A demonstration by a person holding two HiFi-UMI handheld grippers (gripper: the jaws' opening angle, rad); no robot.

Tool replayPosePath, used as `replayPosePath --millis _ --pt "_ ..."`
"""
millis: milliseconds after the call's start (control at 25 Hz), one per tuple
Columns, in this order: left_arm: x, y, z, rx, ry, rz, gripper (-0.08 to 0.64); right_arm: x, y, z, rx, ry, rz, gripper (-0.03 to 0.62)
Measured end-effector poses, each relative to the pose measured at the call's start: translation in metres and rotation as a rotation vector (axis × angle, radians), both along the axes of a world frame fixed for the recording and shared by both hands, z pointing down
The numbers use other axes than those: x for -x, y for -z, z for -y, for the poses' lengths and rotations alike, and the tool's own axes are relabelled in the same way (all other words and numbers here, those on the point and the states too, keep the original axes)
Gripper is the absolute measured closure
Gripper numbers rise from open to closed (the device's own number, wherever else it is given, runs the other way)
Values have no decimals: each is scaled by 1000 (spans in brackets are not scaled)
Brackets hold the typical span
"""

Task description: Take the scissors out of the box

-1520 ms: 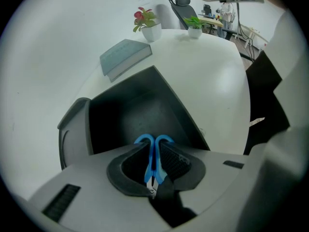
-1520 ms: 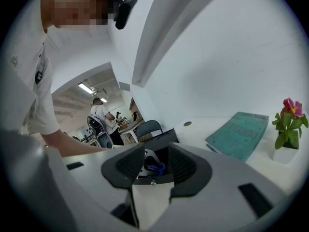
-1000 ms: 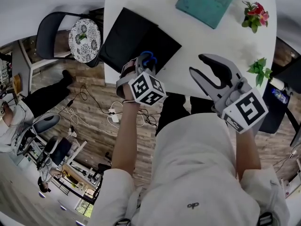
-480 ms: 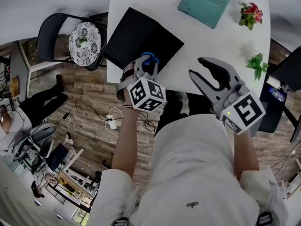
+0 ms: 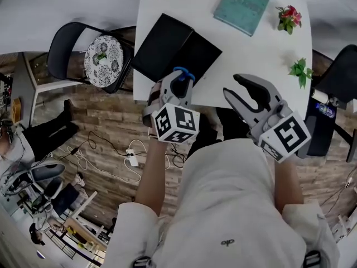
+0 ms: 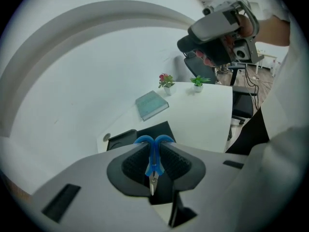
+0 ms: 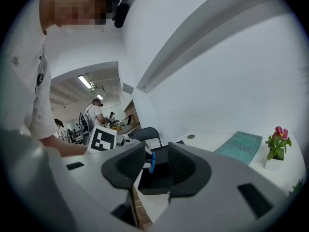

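The scissors are clamped between the jaws of the left tongs. Their blue handle loops stick out past the tips, and the blades are pointed back toward that tongs' camera. In the head view they are seen over the near edge of the open black box, which is laid on the white counter. The right tongs are spread wide with nothing gripped, near the left ones, over the counter's near edge. A teal book, flowers and a green plant are set farther back.
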State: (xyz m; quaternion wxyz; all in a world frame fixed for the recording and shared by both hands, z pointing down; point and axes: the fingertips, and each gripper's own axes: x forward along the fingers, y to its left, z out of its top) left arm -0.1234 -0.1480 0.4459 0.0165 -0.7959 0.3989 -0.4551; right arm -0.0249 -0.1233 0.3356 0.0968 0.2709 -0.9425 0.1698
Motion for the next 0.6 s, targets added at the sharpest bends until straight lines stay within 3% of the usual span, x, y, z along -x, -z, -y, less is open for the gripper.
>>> replayPosePath --millis 320,600 --pt "8 55 -27 -122 -19 -72 477 12 17 -33 -50 -27 -12 453" --pt "27 93 -67 -191 21 -191 477 32 30 -67 -90 -37 1 477"
